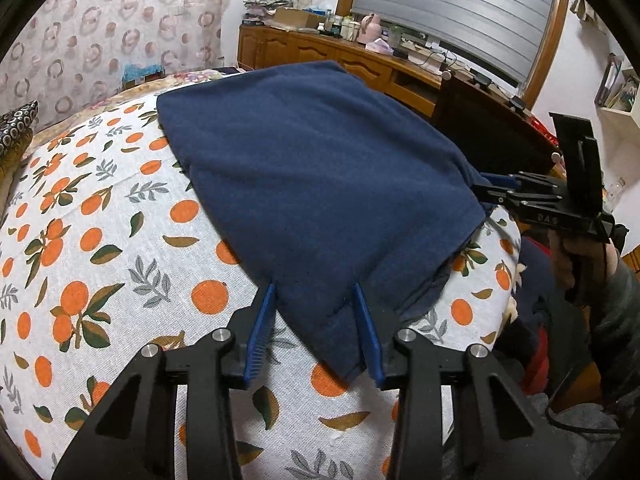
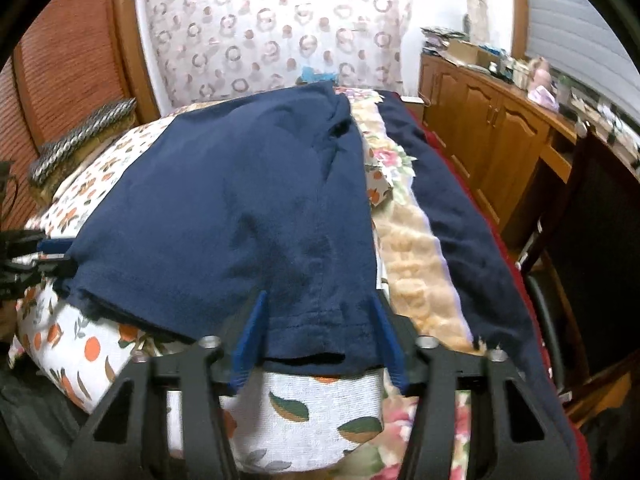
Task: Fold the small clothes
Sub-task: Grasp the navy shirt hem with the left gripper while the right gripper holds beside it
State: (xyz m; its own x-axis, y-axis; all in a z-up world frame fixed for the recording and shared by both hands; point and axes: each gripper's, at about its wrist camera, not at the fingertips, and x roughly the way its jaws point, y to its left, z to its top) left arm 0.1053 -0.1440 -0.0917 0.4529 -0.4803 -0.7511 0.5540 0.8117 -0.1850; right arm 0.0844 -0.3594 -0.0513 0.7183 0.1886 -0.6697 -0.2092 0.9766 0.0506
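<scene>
A navy blue garment [image 1: 312, 184] lies spread flat on a white cushion printed with oranges [image 1: 100, 248]. My left gripper [image 1: 316, 292] is open, its blue fingers straddling the garment's near corner. My right gripper [image 2: 320, 300] is open too, its fingers on either side of the garment's hemmed edge [image 2: 312, 320]. The garment [image 2: 240, 200] fills the middle of the right wrist view. The right gripper also shows in the left wrist view [image 1: 486, 190] at the garment's right corner, and the left gripper shows at the left edge of the right wrist view [image 2: 48, 256].
A wooden sideboard [image 1: 320, 52] with clutter stands behind. A dark chair [image 2: 592, 240] is at the right. A floral blanket [image 2: 408, 240] and another navy cloth [image 2: 460, 208] lie beside the cushion. A patterned pillow [image 2: 80, 136] is at the left.
</scene>
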